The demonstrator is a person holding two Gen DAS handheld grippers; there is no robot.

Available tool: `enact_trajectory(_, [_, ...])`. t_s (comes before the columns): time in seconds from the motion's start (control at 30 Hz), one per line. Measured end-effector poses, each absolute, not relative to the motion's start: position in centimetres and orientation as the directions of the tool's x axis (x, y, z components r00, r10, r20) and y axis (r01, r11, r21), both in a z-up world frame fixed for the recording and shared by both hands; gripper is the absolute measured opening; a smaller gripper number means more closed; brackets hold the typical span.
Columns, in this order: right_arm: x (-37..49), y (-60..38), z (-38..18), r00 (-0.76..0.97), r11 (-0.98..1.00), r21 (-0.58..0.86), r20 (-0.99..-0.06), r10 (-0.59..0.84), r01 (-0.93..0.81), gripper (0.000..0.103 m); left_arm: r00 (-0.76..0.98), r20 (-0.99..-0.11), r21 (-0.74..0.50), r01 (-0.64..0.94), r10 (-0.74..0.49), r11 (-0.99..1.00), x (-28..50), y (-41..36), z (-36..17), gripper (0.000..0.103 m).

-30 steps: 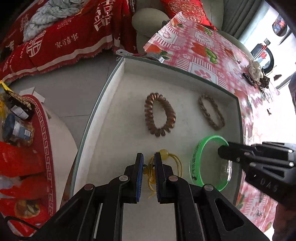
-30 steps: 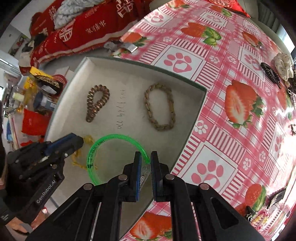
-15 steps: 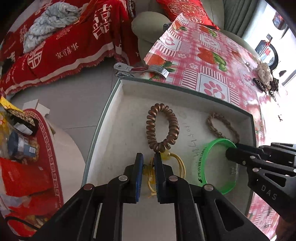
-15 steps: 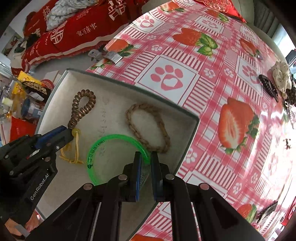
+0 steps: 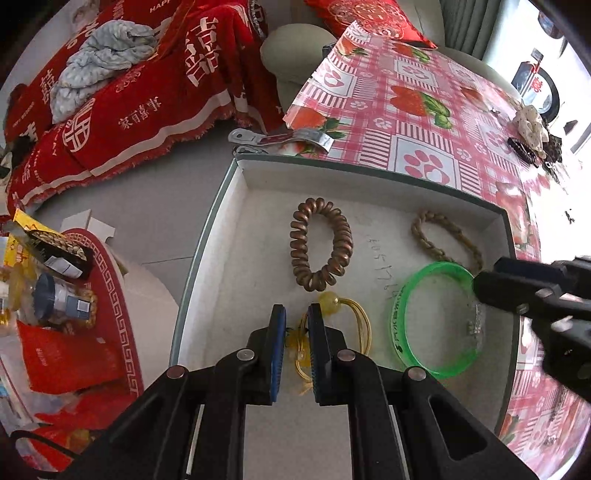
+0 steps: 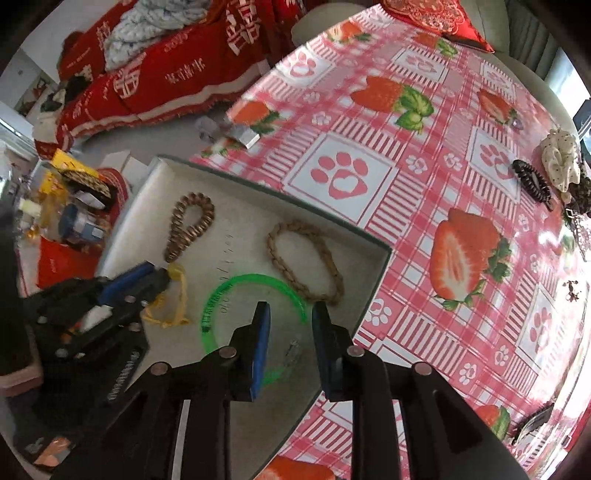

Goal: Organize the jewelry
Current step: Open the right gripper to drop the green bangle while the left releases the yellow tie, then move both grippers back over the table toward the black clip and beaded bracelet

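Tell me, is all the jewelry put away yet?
Not yet. In the white box: copper spiral tie, braided bracelet, green bangle. Left hand-held gripper grips the yellow beaded cord; right one is open. Black clip and cream scrunchie remain.

home living room, not lab/shop. evidence: sofa (image 5: 295,48) far centre w/ red embroidered cushion (image 5: 369,18); red throw w/ chinese characters (image 5: 147,92) far left, crumpled grey cloth (image 5: 107,48) on it. table covered w/ pink strawberry/paw-print oilcloth (image 6: 424,184), clipped at edge. low round side table (image 5: 122,291) near left w/ snack packets, jars. grey tile floor (image 5: 155,192) btwn. daylight window far right.
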State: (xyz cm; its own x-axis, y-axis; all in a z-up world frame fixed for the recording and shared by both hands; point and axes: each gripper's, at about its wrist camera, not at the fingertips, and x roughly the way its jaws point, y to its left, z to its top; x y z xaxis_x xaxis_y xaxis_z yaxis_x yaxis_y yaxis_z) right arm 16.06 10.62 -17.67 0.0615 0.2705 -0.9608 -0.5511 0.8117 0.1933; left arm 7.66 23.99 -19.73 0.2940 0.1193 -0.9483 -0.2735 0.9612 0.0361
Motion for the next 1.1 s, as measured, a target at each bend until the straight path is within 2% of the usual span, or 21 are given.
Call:
enact_trajectory(0.23, [15.6, 8.0, -14.5, 0.089, 0.820, 0.246, -0.937, 0.337, -0.517, 0.026, 0.297, -0.944, 0.068, -0.254, 0.145, 0.965, 7.6, 23.3, -19.4, 0.019])
enact_trajectory(0.53, [13.9, 5.6, -13.4, 0.096, 0.841, 0.291, -0.924, 0.371, -0.457, 0.026, 0.320, -0.932, 0.091, -0.248, 0.171, 0.964, 7.5, 22.7, -18.6, 0.019])
enact_trajectory(0.57, [13.8, 5.2, -13.3, 0.096, 0.843, 0.295, -0.923, 0.374, -0.451, 0.026, 0.320, -0.931, 0.095, -0.245, 0.173, 0.965, 7.5, 22.6, -18.5, 0.026])
enact_trajectory(0.6, [13.7, 4.9, -13.3, 0.095, 0.845, 0.298, -0.922, 0.375, -0.445, 0.026, 0.318, -0.931, 0.098, -0.246, 0.176, 0.964, 7.5, 22.5, -18.4, 0.075])
enact_trajectory(0.63, [13.6, 4.7, -13.3, 0.095, 0.847, 0.300, -0.922, 0.376, -0.440, 0.026, 0.324, -0.926, 0.111, -0.261, 0.195, 0.959, 7.4, 22.4, -18.2, 0.103])
enact_trajectory(0.7, [13.5, 4.1, -13.3, 0.094, 0.851, 0.301, -0.923, 0.374, -0.430, 0.026, 0.355, -0.908, 0.129, -0.270, 0.223, 0.954, 7.0, 22.2, -17.5, 0.103])
enact_trajectory(0.97, [12.7, 1.6, -13.9, 0.080, 0.870, 0.310, -0.927, 0.366, -0.384, 0.026, 0.345, -0.914, 0.130, -0.247, 0.212, 0.960, 6.5, 21.0, -16.5, 0.103])
enact_trajectory(1.07, [12.4, 0.3, -14.1, 0.077, 0.879, 0.313, -0.929, 0.363, -0.360, 0.035, 0.355, -0.912, 0.130, -0.221, 0.204, 0.967, 6.2, 20.0, -15.9, 0.103])
enact_trajectory(1.1, [12.3, -0.1, -14.1, 0.079, 0.882, 0.313, -0.929, 0.362, -0.353, 0.042, 0.360, -0.912, 0.125, -0.209, 0.195, 0.970, 6.1, 19.5, -15.6, 0.103])
